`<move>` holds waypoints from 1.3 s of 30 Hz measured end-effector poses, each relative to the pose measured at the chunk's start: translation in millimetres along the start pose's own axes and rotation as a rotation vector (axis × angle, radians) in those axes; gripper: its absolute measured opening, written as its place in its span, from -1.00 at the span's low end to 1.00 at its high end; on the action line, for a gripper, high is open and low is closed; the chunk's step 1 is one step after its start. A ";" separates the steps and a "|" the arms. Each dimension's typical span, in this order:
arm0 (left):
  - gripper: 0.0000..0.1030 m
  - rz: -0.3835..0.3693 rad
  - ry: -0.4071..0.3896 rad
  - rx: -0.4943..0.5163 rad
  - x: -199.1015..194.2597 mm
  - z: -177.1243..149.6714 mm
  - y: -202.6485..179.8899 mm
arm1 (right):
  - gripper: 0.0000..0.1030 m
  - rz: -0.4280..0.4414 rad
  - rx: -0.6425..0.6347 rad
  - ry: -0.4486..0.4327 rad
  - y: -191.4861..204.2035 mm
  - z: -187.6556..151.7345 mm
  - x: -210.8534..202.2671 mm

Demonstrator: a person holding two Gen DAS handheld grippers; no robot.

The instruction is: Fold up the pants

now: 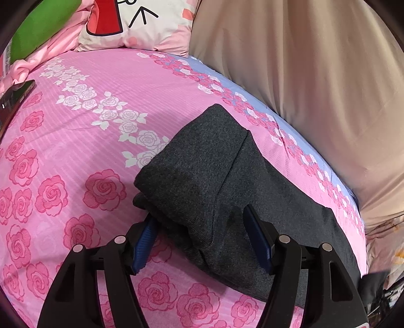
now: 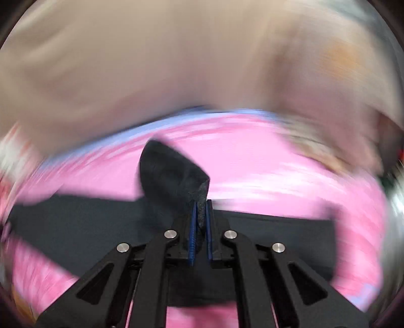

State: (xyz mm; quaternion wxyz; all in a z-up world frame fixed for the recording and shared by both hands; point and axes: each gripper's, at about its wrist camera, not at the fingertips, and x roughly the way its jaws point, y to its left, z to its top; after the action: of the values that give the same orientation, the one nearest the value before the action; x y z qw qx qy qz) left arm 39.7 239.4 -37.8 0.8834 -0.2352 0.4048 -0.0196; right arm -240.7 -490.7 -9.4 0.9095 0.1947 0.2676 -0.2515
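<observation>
Dark grey pants (image 1: 214, 176) lie partly folded on the pink rose-patterned bedsheet (image 1: 75, 151). My left gripper (image 1: 199, 217) is open, its blue pads on either side of the pants' near folded edge, one pad tucked under the fabric. My right gripper (image 2: 200, 204) is shut on a raised fold of the pants (image 2: 171, 171), lifted above the rest of the garment (image 2: 75, 222), which lies flat on the sheet. The right wrist view is heavily motion-blurred.
A beige cover (image 1: 303, 63) rises along the bed's far right side. A cartoon pillow (image 1: 136, 22) and a green object (image 1: 38, 25) sit at the head. A phone (image 1: 15, 97) lies on the left.
</observation>
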 end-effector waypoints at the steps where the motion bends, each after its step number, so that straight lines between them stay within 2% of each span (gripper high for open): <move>1: 0.28 0.000 0.000 0.002 0.1 -0.1 -0.7 | -0.89 -0.064 0.055 0.013 -33.4 -5.9 -0.6; 2: 0.29 0.002 0.001 0.005 0.4 0.0 -1.4 | -0.89 -0.090 0.087 0.029 -54.1 -11.1 -0.8; 4: 0.31 0.008 0.001 0.011 0.8 -0.1 -2.9 | -0.86 -0.079 0.122 0.063 -82.1 -22.9 1.5; 6: 0.31 0.025 0.001 0.023 1.6 -0.4 -5.7 | -0.81 -0.040 0.109 0.059 -87.0 -31.6 1.3; 8: 0.31 0.044 0.002 0.037 2.7 -0.8 -8.9 | -0.64 -0.018 0.049 0.053 -74.8 -35.3 1.5; 9: 0.31 0.052 0.002 0.043 3.1 -0.9 -10.2 | -0.29 -0.010 0.024 0.051 -71.5 -35.5 1.2; 10: 0.31 0.057 0.002 0.046 3.2 -1.2 -10.4 | 0.22 -0.006 -0.002 0.052 -65.9 -38.0 0.0; 12: 0.31 0.066 0.002 0.051 3.2 -1.4 -11.0 | 0.49 -0.023 -0.080 0.034 -49.3 -46.9 -6.4; 15: 0.31 0.071 0.001 0.049 3.0 -1.4 -10.5 | 0.49 -0.052 -0.152 0.010 -43.0 -58.0 -11.4; 17: 0.31 0.080 0.001 0.055 3.3 -1.4 -11.6 | 0.48 -0.107 -0.188 0.033 -44.1 -62.2 -1.8; 19: 0.32 0.092 0.001 0.064 3.9 -1.8 -13.5 | 0.48 -0.102 -0.215 0.056 -46.4 -67.8 5.4; 22: 0.32 0.095 0.001 0.063 3.9 -2.0 -13.1 | 0.44 -0.106 -0.230 0.023 -48.9 -70.5 3.7; 24: 0.32 0.102 0.000 0.066 4.1 -2.0 -13.8 | 0.12 -0.110 -0.174 0.031 -61.0 -61.1 10.8; 25: 0.32 0.106 0.000 0.068 4.1 -2.0 -14.1 | 0.03 -0.132 -0.154 0.020 -68.0 -55.8 11.5; 26: 0.32 0.111 0.000 0.071 4.0 -2.3 -14.4 | 0.03 -0.210 -0.125 -0.006 -81.2 -48.5 11.4; 27: 0.32 0.112 0.000 0.070 3.9 -2.3 -14.1 | 0.11 -0.238 -0.081 -0.023 -95.4 -43.8 10.1; 28: 0.32 0.112 -0.001 0.068 3.9 -2.3 -13.9 | 0.30 -0.213 0.000 -0.023 -113.1 -40.7 8.3; 30: 0.32 0.112 -0.003 0.064 3.5 -2.3 -13.0 | 0.30 -0.182 0.053 -0.018 -118.5 -42.6 7.5; 32: 0.32 0.115 -0.003 0.066 3.3 -2.3 -12.7 | 0.30 -0.191 0.033 0.000 -105.7 -48.0 9.9; 34: 0.32 0.123 -0.003 0.071 3.5 -2.3 -13.4 | 0.36 -0.102 0.064 0.031 -99.6 -53.5 14.8; 36: 0.33 0.127 -0.002 0.074 3.7 -2.2 -13.5 | 0.36 -0.117 0.079 0.016 -98.7 -53.9 14.3; 38: 0.33 0.126 -0.002 0.073 3.8 -2.2 -13.9 | 0.17 -0.181 0.105 -0.002 -107.6 -48.9 15.7; 39: 0.33 0.125 -0.002 0.073 3.8 -2.3 -13.8 | 0.20 -0.199 0.106 -0.013 -112.0 -45.6 15.4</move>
State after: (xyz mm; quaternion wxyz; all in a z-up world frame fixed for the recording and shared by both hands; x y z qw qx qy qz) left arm 42.8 225.4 -35.8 0.8913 -0.1773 0.4168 0.0212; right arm -310.1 -563.3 -78.6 0.8703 0.2133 0.2659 -0.3555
